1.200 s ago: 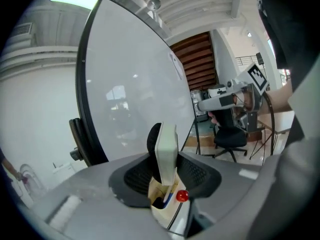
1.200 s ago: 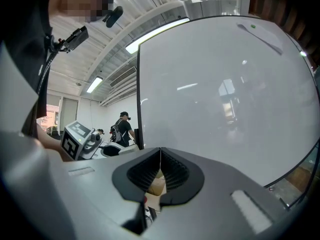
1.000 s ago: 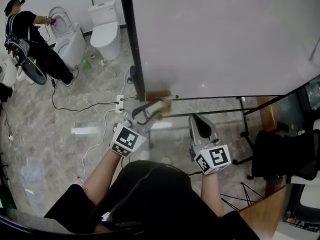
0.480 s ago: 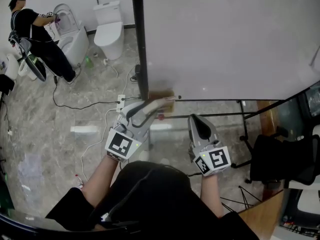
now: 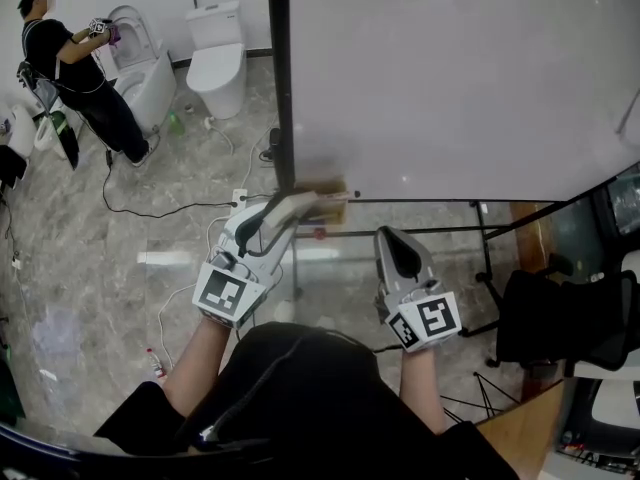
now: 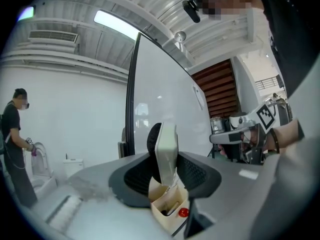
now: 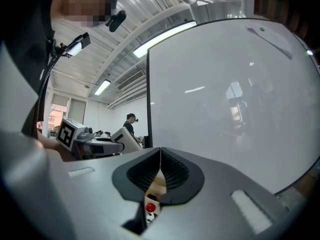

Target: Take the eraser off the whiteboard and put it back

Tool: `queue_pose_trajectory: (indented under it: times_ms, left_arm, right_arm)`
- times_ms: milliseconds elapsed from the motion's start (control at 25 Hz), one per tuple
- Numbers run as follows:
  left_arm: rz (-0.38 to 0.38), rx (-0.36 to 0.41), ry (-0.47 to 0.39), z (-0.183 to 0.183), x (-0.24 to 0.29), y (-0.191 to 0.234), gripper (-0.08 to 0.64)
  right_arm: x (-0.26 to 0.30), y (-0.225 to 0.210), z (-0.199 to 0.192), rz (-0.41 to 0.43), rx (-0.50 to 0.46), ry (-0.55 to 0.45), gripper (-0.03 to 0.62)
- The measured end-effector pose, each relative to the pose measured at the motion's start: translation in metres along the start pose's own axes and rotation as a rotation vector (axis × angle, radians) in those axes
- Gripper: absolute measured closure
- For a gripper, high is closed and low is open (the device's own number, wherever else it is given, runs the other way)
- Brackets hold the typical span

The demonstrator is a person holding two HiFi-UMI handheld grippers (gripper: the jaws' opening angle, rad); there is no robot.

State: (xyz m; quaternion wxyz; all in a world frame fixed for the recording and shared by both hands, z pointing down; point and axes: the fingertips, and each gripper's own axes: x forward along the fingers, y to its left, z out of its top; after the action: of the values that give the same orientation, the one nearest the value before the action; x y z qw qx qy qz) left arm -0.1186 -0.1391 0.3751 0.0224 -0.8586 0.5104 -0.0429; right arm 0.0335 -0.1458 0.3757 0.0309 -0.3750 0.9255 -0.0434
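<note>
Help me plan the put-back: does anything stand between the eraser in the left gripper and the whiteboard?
Nothing visible does. The left gripper is shut on the eraser, and the whiteboard face ahead of it is bare. A small beige box sits at the board's bottom corner, lower than the eraser.

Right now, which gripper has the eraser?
The left gripper: its jaws clamp the pale eraser edge-on between them. The right gripper has its jaws closed together on nothing.
</note>
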Motion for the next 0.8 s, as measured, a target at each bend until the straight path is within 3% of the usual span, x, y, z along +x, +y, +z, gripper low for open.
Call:
queue_pose_trajectory:
  times_ms: [800]
  left_arm:
    - [-0.022,-0.038,-0.031,-0.0011,-0.0002,0.0007,0.400]
  right_arm:
    - [0.0002,-0.0010,-0.0011,-0.005,-0.001,0.004,0.581]
